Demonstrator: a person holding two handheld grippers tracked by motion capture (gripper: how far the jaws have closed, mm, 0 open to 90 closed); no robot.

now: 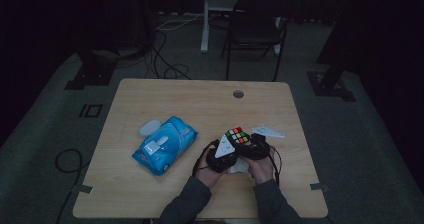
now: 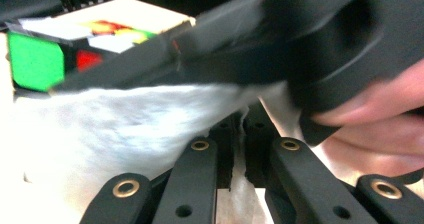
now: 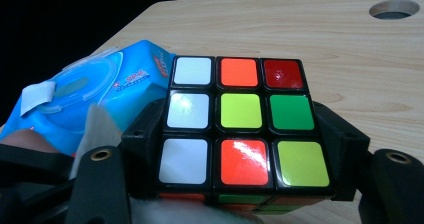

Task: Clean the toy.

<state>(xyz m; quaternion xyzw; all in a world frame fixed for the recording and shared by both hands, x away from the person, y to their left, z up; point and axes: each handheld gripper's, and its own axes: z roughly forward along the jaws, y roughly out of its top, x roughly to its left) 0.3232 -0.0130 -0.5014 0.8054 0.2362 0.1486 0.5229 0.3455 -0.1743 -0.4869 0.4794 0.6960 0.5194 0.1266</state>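
Right gripper [image 1: 248,145] fingers clamped on puzzle cube [image 3: 243,119]; left gripper [image 1: 223,156] fingers pinching white wipe [image 2: 125,129].

**What the cube and the wipe keep out of sight**

The puzzle cube [image 3: 240,121] is the landmark. In the right gripper view its lower rows run off the bottom edge, and the right gripper [image 3: 240,149] jaws cover its two side faces. Left of the cube, the blue wipes pack [image 3: 95,96] is cut by the frame edge and partly hidden behind a jaw. In the left gripper view the cube [image 2: 35,59] is cropped at the left edge, and a blurred black gripper body crosses in front of it. Below the cube there, the white wipe [image 2: 130,124] is washed out; its folds cannot be read. In the high view, the wipe [image 1: 239,167] under the cube is mostly hidden by the hands.
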